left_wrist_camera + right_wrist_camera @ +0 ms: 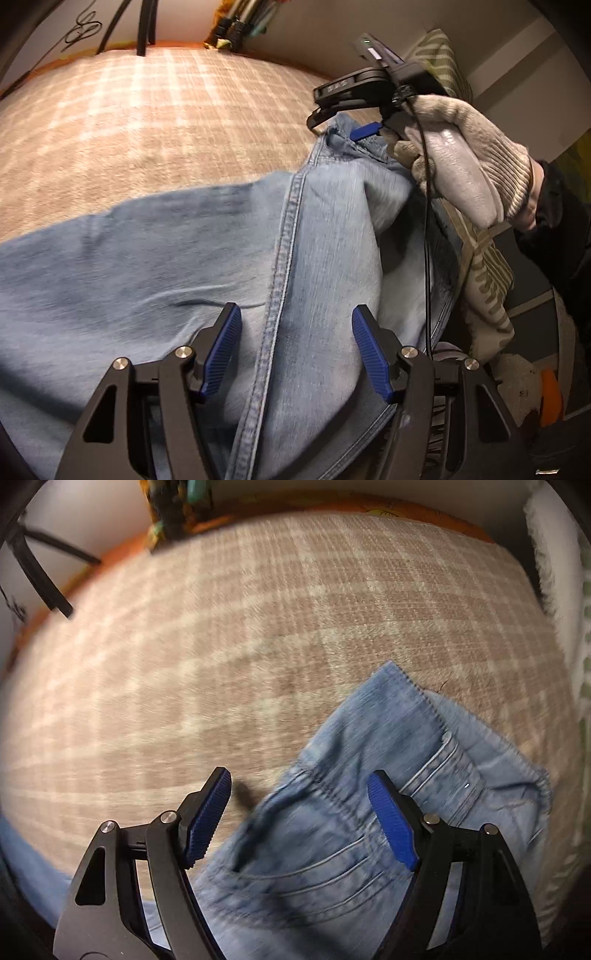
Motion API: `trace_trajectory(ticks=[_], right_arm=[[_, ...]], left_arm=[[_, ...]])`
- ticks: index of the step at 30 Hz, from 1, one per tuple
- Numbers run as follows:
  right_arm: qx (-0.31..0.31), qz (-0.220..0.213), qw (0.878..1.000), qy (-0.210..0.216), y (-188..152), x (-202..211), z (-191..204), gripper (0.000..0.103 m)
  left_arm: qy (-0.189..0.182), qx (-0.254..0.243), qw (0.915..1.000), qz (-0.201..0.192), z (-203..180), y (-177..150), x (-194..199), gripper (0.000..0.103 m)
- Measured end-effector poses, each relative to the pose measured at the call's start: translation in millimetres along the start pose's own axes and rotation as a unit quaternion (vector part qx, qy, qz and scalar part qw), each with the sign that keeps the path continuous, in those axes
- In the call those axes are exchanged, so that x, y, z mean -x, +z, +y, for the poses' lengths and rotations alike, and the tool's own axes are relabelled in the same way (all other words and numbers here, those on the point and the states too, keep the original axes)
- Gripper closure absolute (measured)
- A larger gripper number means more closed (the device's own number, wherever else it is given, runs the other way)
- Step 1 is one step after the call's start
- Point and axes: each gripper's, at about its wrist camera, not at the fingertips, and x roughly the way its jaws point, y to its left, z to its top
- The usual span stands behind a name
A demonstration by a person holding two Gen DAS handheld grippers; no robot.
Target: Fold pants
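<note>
On plaid blanket (258,627) | jeans (147,258) beneath both hand-held grippers | left (295,354), right (299,812) spread wide, seemingly gripping nothing

The right gripper (299,812) stands with its fingers (393,825) spread wide apart, blue ribbed pads facing inward, nothing clamped between them. Beneath and between them lies the light blue denim pants (369,812), bunched in the lower right of the view. A pocket with rows of double stitching shows near the right finger. One frayed, raw edge of the denim points up toward the middle of the bed. The pants rest on a checked beige blanket (221,646) covering the bed. An orange edge (424,507) runs along the far side of the blanket. The frame is motion-blurred; fine detail cannot be read.
</note>
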Motion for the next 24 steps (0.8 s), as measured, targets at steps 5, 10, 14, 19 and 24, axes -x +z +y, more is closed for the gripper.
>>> trace_trajectory(ticks=[5,10,14,19,24], right_arm=[[0.021,-0.008,1.0,-0.005,-3,-1,7,0.024],[0.044,-0.025,0.999,0.004,-22,6,8,0.058],[0.044,-0.034,0.998,0.024,-42,11,-1,0.079],[-0.019,-0.07,0.991,0.111,-65,40,-40,0.087],[-0.045,-0.122,0.977,0.168,-96,88,-75,0.09]], left_arm=[[-0.012,-0.006,0.9999,-0.002,1,2,-5,0.043],[-0.016,-0.007,0.9998,-0.007,3,4,-7,0.043],[-0.024,-0.004,0.9997,-0.009,1,2,-7,0.048],[-0.021,-0.01,0.9997,-0.006,-4,-1,-7,0.056],[-0.007,-0.028,0.9996,-0.006,-12,0,-7,0.057]])
